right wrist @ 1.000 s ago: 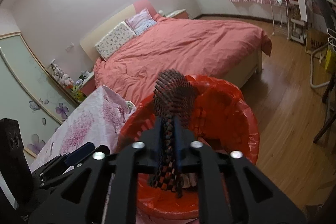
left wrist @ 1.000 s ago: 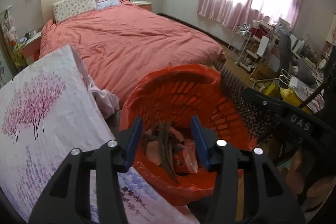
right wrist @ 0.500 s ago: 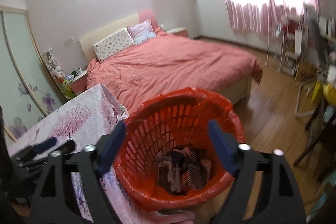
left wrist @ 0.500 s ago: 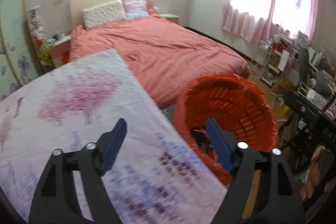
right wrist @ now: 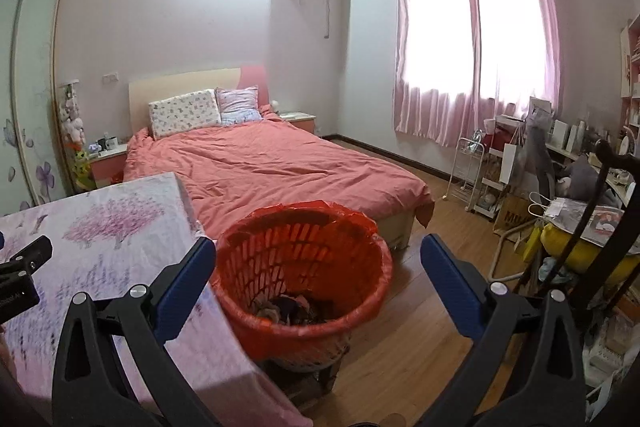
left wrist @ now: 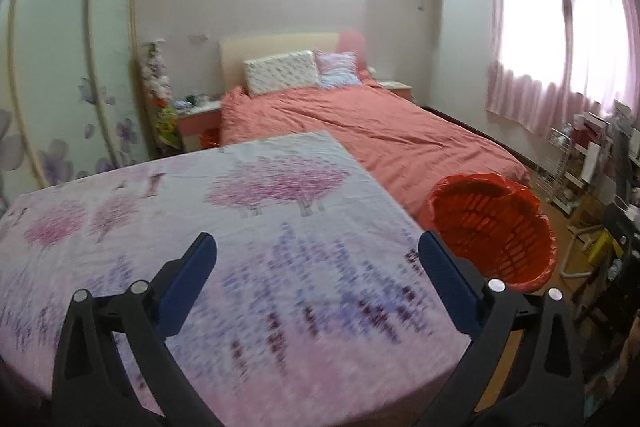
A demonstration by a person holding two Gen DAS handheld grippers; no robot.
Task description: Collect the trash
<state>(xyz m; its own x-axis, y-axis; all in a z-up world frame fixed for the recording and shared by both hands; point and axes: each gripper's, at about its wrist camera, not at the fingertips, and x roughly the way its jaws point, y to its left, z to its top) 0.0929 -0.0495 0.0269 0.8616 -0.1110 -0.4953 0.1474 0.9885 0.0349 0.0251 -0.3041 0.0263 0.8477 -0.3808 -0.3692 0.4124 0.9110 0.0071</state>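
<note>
Beside table, red basket w/ trash; both grippers opening, empty.

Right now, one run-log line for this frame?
left claw: opening, empty | right claw: opening, empty | orange basket: trash inside | flowered tabletop: no trash seen

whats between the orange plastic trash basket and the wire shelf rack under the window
Bare wooden floor, seen in the right wrist view: nothing stands between the red-lined orange plastic basket and the white wire shelf rack. The coral-covered bed lies behind that stretch.
</note>
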